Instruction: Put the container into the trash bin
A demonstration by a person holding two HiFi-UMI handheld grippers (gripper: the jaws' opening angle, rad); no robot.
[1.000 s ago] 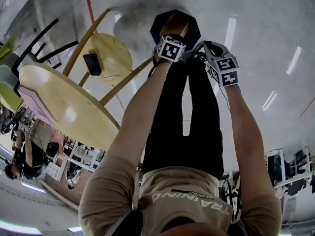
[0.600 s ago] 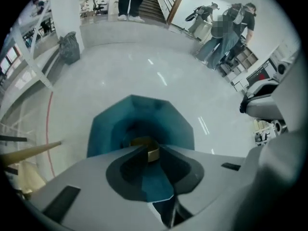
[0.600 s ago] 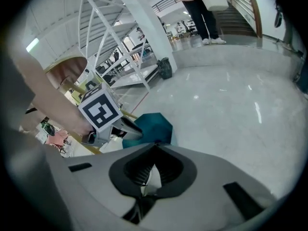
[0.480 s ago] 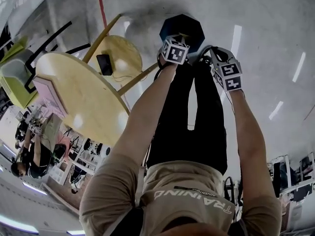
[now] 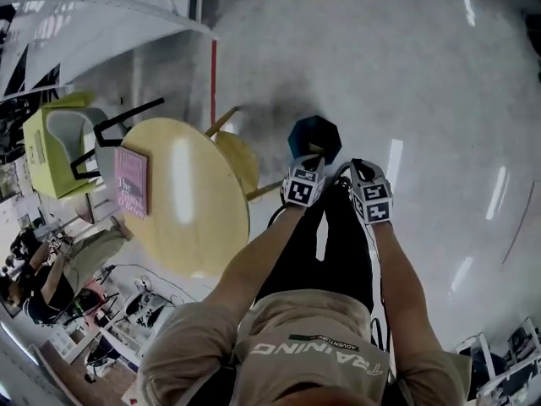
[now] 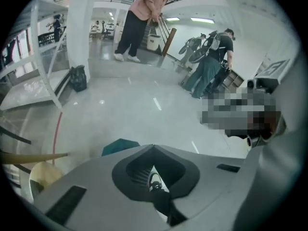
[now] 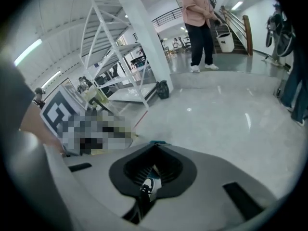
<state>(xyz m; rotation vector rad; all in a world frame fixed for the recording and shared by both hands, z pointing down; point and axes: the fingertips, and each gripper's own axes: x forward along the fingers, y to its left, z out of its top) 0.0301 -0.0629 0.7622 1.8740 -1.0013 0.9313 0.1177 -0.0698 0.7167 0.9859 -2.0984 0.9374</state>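
**Both grippers empty above the bin; drop looks done**

The left gripper (image 6: 153,147) has its jaws pressed together, tips meeting in a point, with nothing pinched between them. The right gripper (image 7: 155,146) stands the same way: jaws closed on each other and empty. In the head view the two grippers hang side by side at arm's length in front of the person's legs, close together but not touching.

Just beyond their tips, on the pale polished floor (image 5: 439,74), stands the trash bin (image 5: 330,132), a dark teal, many-sided tub with its mouth open upward. Its edge shows as a teal sliver right past the jaws in both gripper views. To the person's left are a round yellow table (image 5: 194,218) with a pink book (image 5: 130,181) lying on it and a yellow stool (image 5: 239,159) between table and bin.

No container shows in either gripper, on the floor or on the table. The bin's inside is too dark and small to read, so the container itself cannot be picked out. Judging by the empty jaws beside the bin, it is probably already inside, which leaves only drawing the grippers away.
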